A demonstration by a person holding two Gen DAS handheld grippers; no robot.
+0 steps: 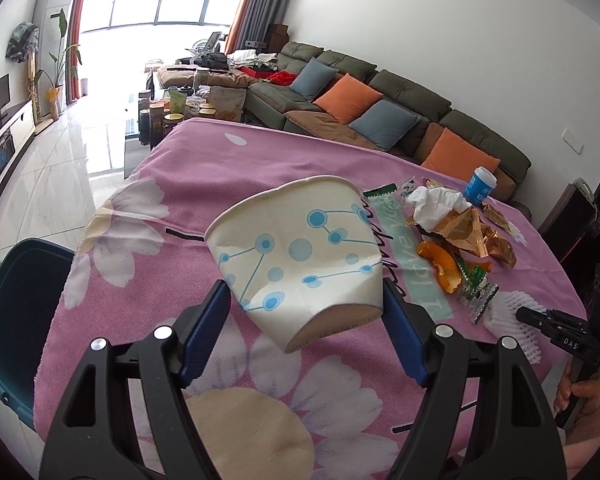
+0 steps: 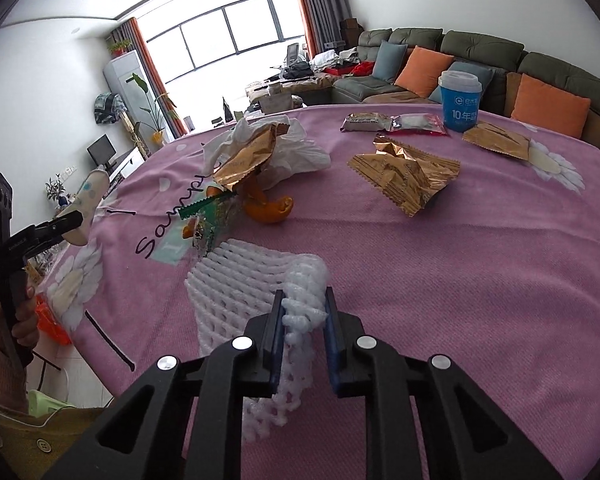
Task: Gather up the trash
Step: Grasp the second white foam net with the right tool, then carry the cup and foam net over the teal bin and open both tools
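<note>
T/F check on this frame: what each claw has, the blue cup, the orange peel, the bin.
1. The left claw holds a crumpled paper cup. True.
2. The right claw is empty. False: it is shut on the white foam net.
3. The blue cup lies on its side. False: it stands upright on the pink tablecloth.
4. The orange peel lies on the cloth beside a gold wrapper. True.
5. The dark bin sits on the table. False: it is below the table edge, at the left of the left wrist view.
</note>
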